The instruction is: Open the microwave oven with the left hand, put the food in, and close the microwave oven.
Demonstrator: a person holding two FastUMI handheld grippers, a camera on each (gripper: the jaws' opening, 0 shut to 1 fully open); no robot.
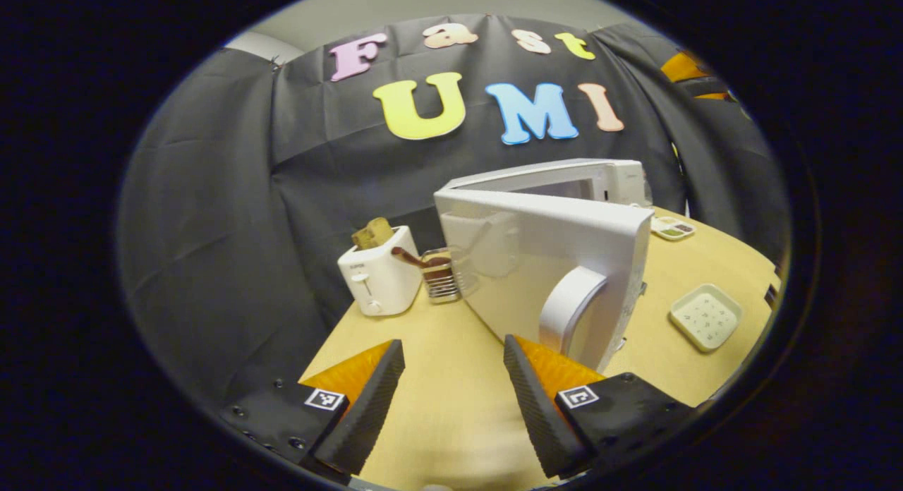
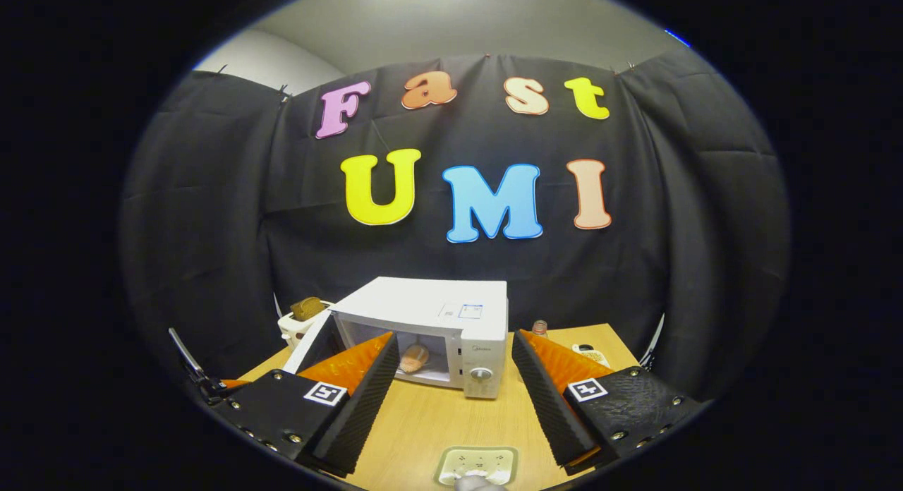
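The white microwave [image 2: 437,314] stands at the back of the wooden table with its door [image 2: 310,343] swung open to the left. A brown piece of food [image 2: 414,357] lies inside the cavity. In the left gripper view the open door [image 1: 550,265] fills the middle, its curved white handle [image 1: 571,304] just beyond my left gripper's right finger. My left gripper [image 1: 451,357] is open and holds nothing. My right gripper [image 2: 451,353] hangs open in front of the microwave, well back from it, with nothing between its fingers.
A white toaster [image 1: 377,276] with bread in it and a glass jar [image 1: 441,272] stand left of the door. A white square dish [image 1: 705,314] lies on the table to the right, another small tray [image 1: 672,228] behind it. A white dish [image 2: 478,466] sits below my right gripper.
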